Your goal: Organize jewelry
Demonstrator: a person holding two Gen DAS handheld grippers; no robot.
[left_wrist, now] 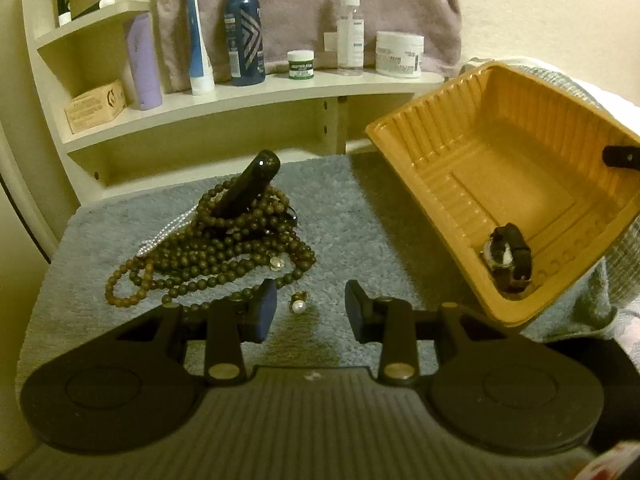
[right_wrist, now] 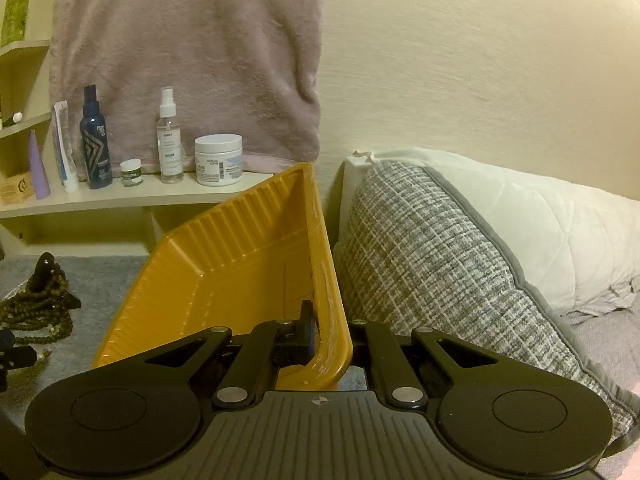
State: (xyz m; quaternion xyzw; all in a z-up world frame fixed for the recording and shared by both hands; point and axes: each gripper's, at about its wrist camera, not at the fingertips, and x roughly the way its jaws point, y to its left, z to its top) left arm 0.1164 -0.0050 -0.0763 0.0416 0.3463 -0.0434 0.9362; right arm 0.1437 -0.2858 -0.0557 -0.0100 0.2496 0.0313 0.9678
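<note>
- The right gripper (right_wrist: 320, 340) is pinching the side wall of the ribbed orange plastic tray (right_wrist: 224, 256), with its jaws squeezed tight on the thin rim.
- It is holding the tray tipped up on one edge. I think this is so the open side is facing the jewelry and things are easy to drop in.
- The black-strapped wristwatch with a round face (left_wrist: 508, 256) is lying in the low corner of the tray. It looks like it is sitting there because the tray is leaning that way.
- The left gripper (left_wrist: 310, 314) is hanging low over the fluffy grey-blue mat (left_wrist: 360, 216). Its jaws are partly apart and are holding nothing.
- The small white pearl earring with a gold top (left_wrist: 298, 304) is lying on the mat in the gap between the left jaws, nearer one blue pad (left_wrist: 266, 312). I am guessing it is the next thing to be picked up.
- The tangled pile of brown wooden bead strings (left_wrist: 224, 252) is lying on the mat just behind the earring. A shiny black bar-shaped thing (left_wrist: 250, 188) is poking up out of the pile.
- A thin silvery chain (left_wrist: 168, 232) is peeking out at the pile's edge.
- On the cream wooden shelf (left_wrist: 240, 108) a dark blue spray bottle (left_wrist: 246, 28), a clear spray bottle (left_wrist: 350, 28), a white tub (left_wrist: 400, 54) and a little green-and-white jar (left_wrist: 301, 65) are standing in a row.
- All of them are wearing labels, but the writing is too small and blurry to read.
</note>
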